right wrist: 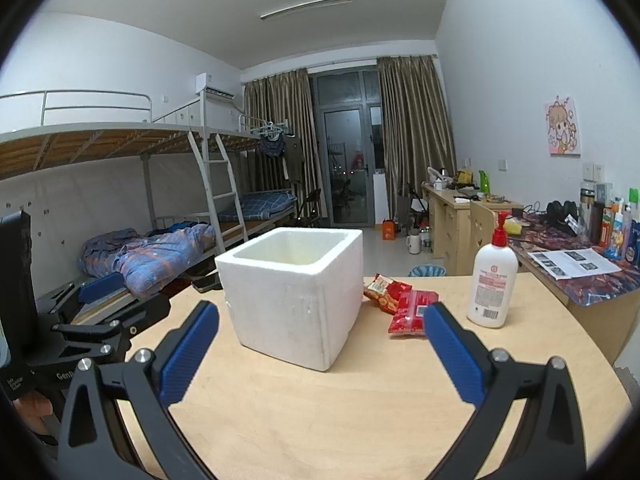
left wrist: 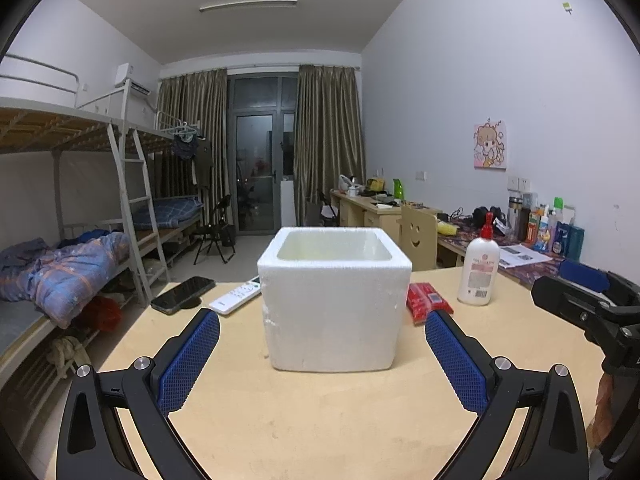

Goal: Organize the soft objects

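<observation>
Left wrist view: pale round-edged wooden table [left wrist: 328,412] nearest, dorm room beyond with metal bunk beds [left wrist: 80,184] left and cluttered desks along the right wall. Left gripper [left wrist: 322,350] held level over the table, jaws wide apart, empty. Right gripper [right wrist: 321,346] likewise level, jaws spread, holding nothing. White open-top foam box [left wrist: 334,308] stands upright mid-table; contents cannot be made out. Red soft snack packets [right wrist: 412,312] lie flat just right of the box, beside a white red-capped pump lotion bottle [right wrist: 492,280].
</observation>
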